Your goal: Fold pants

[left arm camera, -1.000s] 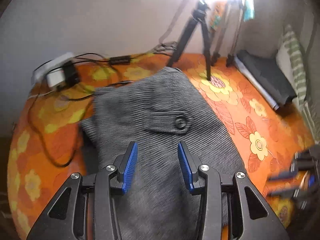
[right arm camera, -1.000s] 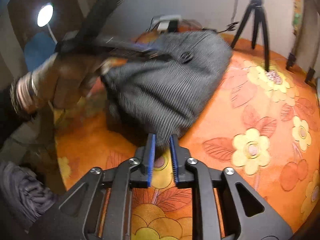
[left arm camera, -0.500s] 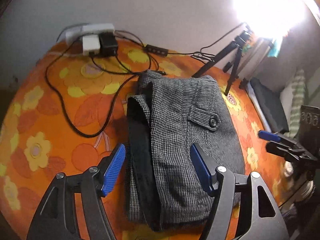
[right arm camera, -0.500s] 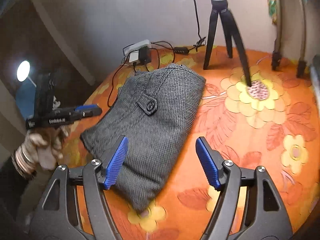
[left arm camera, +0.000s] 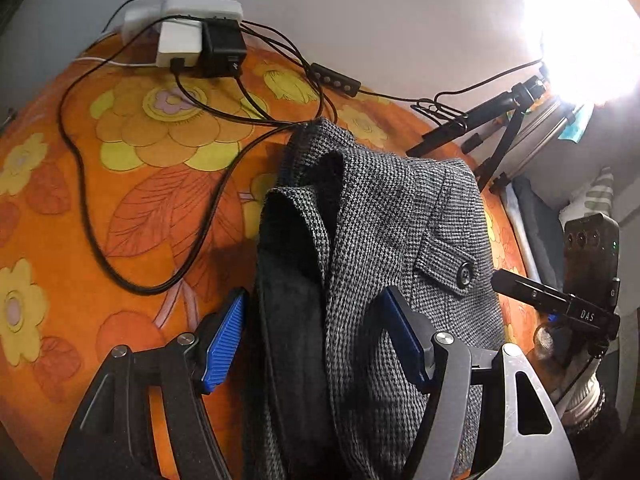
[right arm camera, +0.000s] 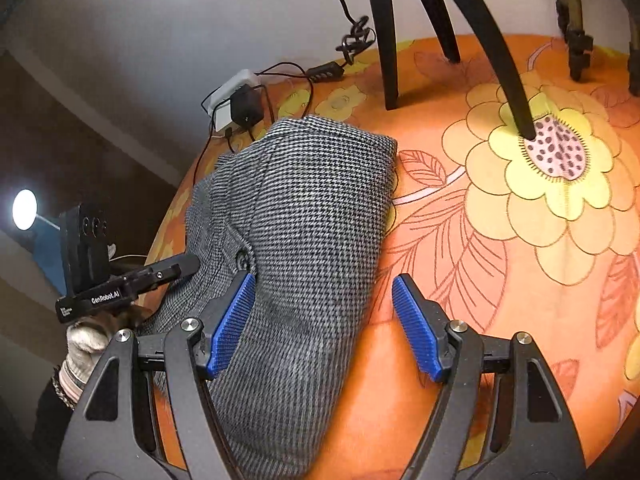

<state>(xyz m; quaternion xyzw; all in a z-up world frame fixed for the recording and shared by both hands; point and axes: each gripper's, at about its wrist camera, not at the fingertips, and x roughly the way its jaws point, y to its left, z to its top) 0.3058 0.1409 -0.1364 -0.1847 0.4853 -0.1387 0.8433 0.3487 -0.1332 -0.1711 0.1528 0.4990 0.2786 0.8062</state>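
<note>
Orange floral worktop [right arm camera: 500, 280] carries folded grey pants [right arm camera: 304, 216], lying left of the tripod legs [right arm camera: 500, 52]. Left gripper [left arm camera: 316, 344] and right gripper [right arm camera: 324, 324] both spread wide, fingers holding nothing, straddling the pants' edges.

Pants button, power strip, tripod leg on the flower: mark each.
pants button [left arm camera: 464, 274], left wrist view, centre of the button.
power strip [left arm camera: 200, 10], left wrist view, white top face.
tripod leg [right arm camera: 504, 68], right wrist view, mid-shaft.

The near end of the pants [left arm camera: 400, 248] is cut off by the lower edge; the tripod [right arm camera: 472, 40] top is cropped, and the lamp [left arm camera: 588, 36] is overexposed.
</note>
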